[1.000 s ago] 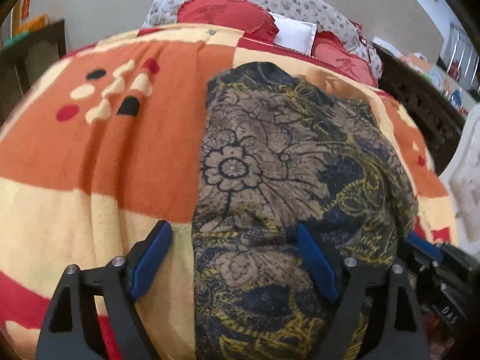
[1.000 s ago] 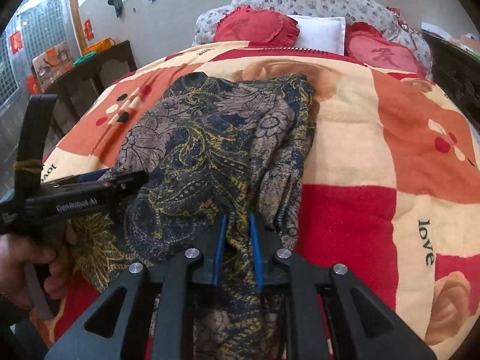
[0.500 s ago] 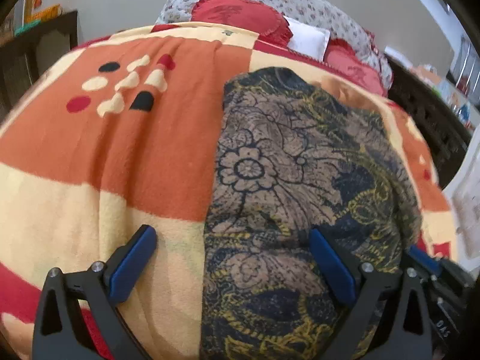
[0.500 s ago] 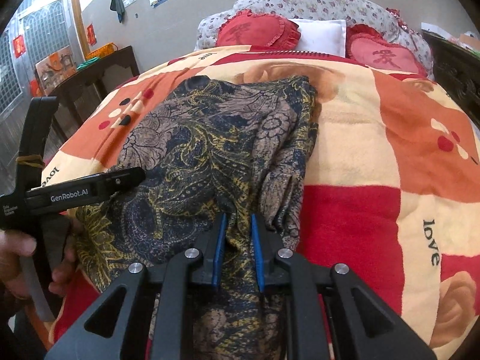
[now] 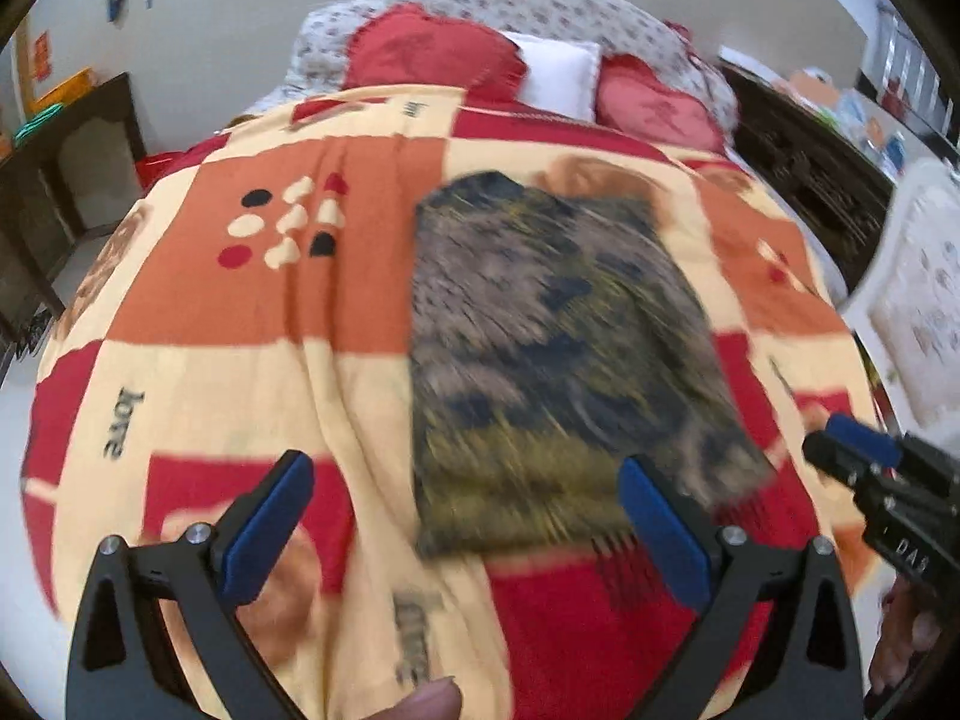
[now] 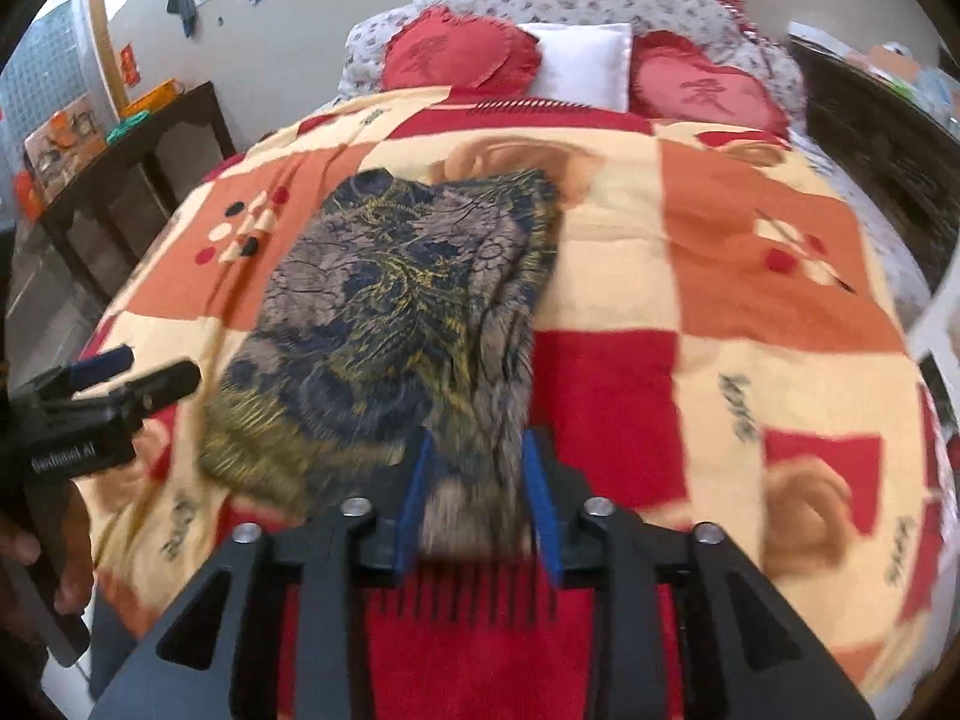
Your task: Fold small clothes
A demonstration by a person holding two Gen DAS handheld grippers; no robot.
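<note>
A folded dark floral garment [image 5: 558, 360] in brown, navy and yellow lies on the patchwork blanket [image 5: 252, 312]; it also shows in the right wrist view [image 6: 390, 324]. My left gripper [image 5: 474, 516] is wide open and empty, hovering above the garment's near edge. It appears at the left of the right wrist view [image 6: 126, 378]. My right gripper [image 6: 477, 510] has its jaws partly apart around the garment's near right corner, with cloth still between the pads. It appears at the right edge of the left wrist view [image 5: 864, 450].
Red heart pillows [image 6: 462, 57] and a white pillow [image 6: 585, 63] lie at the bed's head. A dark side table [image 6: 120, 144] stands left of the bed, dark wooden furniture [image 5: 804, 162] right. The blanket's near edge [image 6: 480, 648] is red.
Both grippers have pulled back and up from the garment. The right gripper's jaws have opened from tightly shut to partly apart. The garment now lies flatter and farther away.
</note>
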